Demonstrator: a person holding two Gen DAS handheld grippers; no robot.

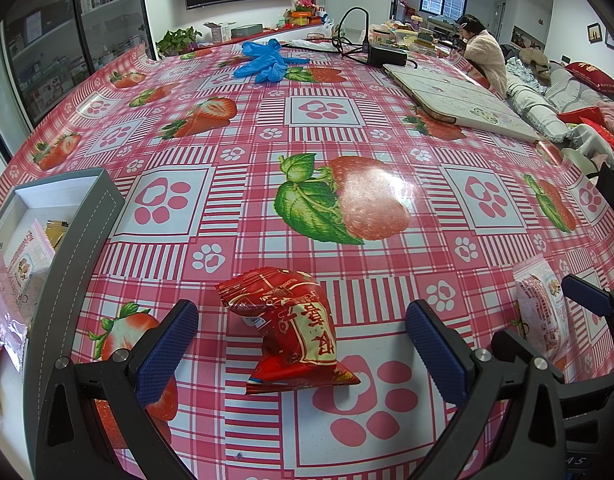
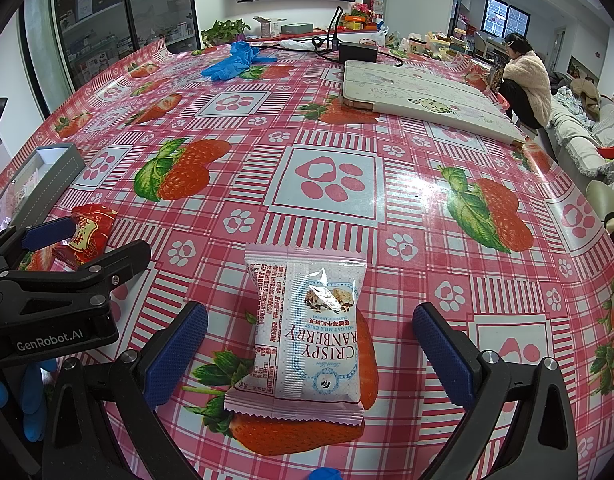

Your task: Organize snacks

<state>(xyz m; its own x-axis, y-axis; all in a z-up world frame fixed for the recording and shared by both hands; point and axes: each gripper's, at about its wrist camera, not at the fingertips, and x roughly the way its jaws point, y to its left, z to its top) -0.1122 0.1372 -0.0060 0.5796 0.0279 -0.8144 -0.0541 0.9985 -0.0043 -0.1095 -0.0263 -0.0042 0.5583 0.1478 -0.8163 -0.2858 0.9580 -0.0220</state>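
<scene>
So both grippers look lined up for a pickup, one snack each. The left gripper (image 1: 303,344) has its blue-padded jaws spread wide on either side of a crinkly red foil snack packet with gold and cream lettering (image 1: 293,320), which lies on the glossy pink plaid tablecloth with strawberries and paw prints (image 1: 347,128); neither pad is touching it. Same deal on the other side: the right gripper (image 2: 309,346) is wide open and holding nothing, straddling a pale pink plastic pouch printed "Crispy Cranberry" (image 2: 307,332) that lies flat between its pads. I'd call this the reach-and-grasp step, not yet closed. Next move probably calls for dropping a touch lower and squeezing across each pack's middle, gently, since these wrappers are puffy and slippery. The destination looks like the grey open-top box with a white lining (image 1: 67,216) at the table's left edge, just beside the left gripper. It already holds a similar pink pouch and something in a yellow wrapper; the rest is cropped, so can't tell what else.
</scene>
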